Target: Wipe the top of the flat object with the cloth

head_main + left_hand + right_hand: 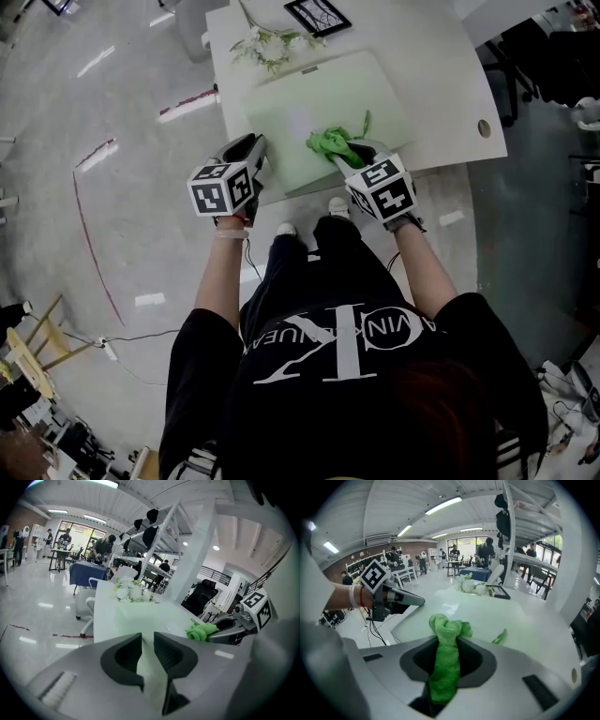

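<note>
Looking down from the head view, a white table (441, 56) has a flat, pale green board (309, 98) lying on it. The left tongs (253, 142) bite the board at its near left corner. The right tongs (343, 150) pinch a bright green cloth (330, 143), and the bunched cloth sits on the board near its front edge, on the right side. A thin green strip of the cloth sticks out toward the back. White flowers (272, 45) and a black picture frame (317, 14) lie at the far end of the table, past the board. In the left gripper view, the two dark pads of the left tongs (147, 639) are closed on the pale green edge of the board (145, 613), which fills the thin gap between them. The cloth (200, 631) shows off to the right, at the tip of the right tongs (214, 629). In the right gripper view, the right tongs (447, 641) squeeze the cloth (446, 663) tight, and its crumpled end pokes out past the tips over the board (487, 613). The left tongs (418, 601) come in from the left and meet the board's edge.
</note>
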A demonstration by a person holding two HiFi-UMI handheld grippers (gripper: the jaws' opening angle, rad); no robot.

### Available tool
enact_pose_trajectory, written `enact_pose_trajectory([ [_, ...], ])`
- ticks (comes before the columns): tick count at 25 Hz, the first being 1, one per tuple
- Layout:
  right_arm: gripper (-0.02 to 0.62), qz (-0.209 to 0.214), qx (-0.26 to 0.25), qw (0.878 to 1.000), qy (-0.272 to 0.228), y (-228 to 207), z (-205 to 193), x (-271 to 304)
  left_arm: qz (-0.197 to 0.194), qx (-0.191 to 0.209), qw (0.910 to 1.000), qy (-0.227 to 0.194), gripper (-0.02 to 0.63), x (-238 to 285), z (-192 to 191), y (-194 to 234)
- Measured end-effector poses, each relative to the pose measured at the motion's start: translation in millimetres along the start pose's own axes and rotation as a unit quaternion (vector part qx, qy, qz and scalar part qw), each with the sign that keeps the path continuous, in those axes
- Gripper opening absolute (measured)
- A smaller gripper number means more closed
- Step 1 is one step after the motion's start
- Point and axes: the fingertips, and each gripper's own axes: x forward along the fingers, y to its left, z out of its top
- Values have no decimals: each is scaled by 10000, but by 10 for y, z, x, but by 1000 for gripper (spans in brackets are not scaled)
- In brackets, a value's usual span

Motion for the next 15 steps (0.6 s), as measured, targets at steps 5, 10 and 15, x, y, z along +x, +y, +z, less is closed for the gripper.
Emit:
enact_pose_trajectory([
  [5,84,-291,181,9994,28,-377,-114,-104,70,-57,10000,1,90,-12,3,3],
  [10,84,-504,327,9982,36,-688,-221,-205,145,-126,9998,-30,91,-21,1,3],
  [15,84,-620,447,9971,30,-933,-304,-286,179,-180,9997,-71,91,-27,6,11],
])
